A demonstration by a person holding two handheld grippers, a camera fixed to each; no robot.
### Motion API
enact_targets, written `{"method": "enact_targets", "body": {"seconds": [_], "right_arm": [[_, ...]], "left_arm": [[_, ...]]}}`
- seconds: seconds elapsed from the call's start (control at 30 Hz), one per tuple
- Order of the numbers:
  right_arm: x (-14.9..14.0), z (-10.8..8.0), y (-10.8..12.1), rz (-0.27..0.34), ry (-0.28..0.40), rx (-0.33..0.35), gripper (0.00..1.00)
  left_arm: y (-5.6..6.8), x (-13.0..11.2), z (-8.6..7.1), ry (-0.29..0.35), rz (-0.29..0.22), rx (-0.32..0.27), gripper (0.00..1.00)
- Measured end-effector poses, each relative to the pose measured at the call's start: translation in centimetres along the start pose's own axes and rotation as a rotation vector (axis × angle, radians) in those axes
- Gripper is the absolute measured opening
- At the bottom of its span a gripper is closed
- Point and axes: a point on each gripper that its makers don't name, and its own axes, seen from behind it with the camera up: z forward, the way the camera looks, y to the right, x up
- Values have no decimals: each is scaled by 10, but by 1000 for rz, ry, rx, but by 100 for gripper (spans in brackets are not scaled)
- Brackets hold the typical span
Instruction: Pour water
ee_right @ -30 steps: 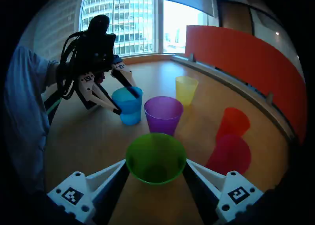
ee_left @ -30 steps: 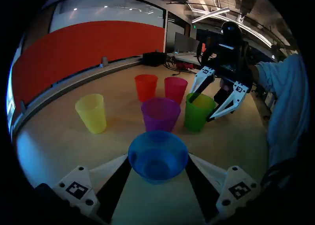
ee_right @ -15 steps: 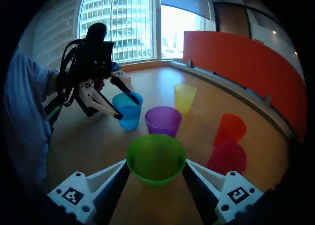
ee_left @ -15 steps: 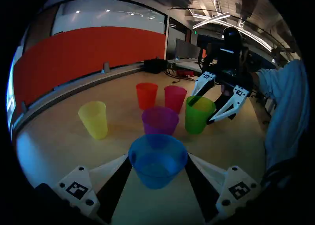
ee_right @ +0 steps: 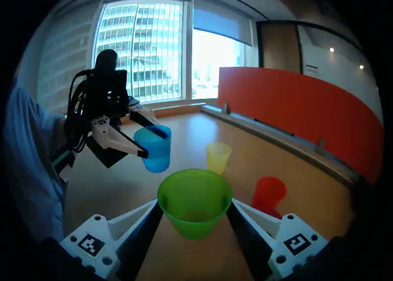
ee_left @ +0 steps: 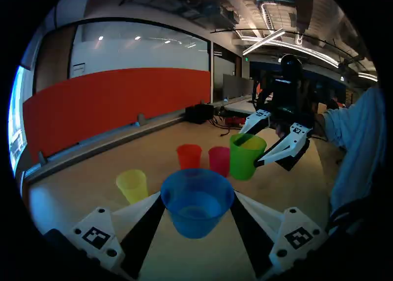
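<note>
As left gripper point(ee_left: 196, 196) holds blue cup point(ee_left: 197, 212), green cup point(ee_left: 245, 157) seems aloft.

- Surface?
- A light wooden tabletop point(ee_left: 147, 153) is seen, edged by a raised ledge point(ee_left: 93, 144) along the orange wall.
- What is stood on it?
- Three upright cups are counted: yellow cup point(ee_left: 131, 185), orange cup point(ee_left: 189, 155), pink cup point(ee_left: 219, 160). Orange and pink are set just beside each other, while yellow is placed apart. A black box point(ee_left: 199, 113) with cables is noted at the far end.
</note>
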Motion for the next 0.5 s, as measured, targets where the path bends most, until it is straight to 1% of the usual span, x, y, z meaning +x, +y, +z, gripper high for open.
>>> {"method": "enact_targets", "body": {"seconds": [0.27, 0.5], "right_arm": [[41, -11, 3, -14, 93, -29, 90], [72, -19, 6, -20, 165, -50, 90]], "left_arm": [[-3, 36, -11, 64, 21, 29, 88], [-2, 61, -14, 111, 11, 28, 88]]}}
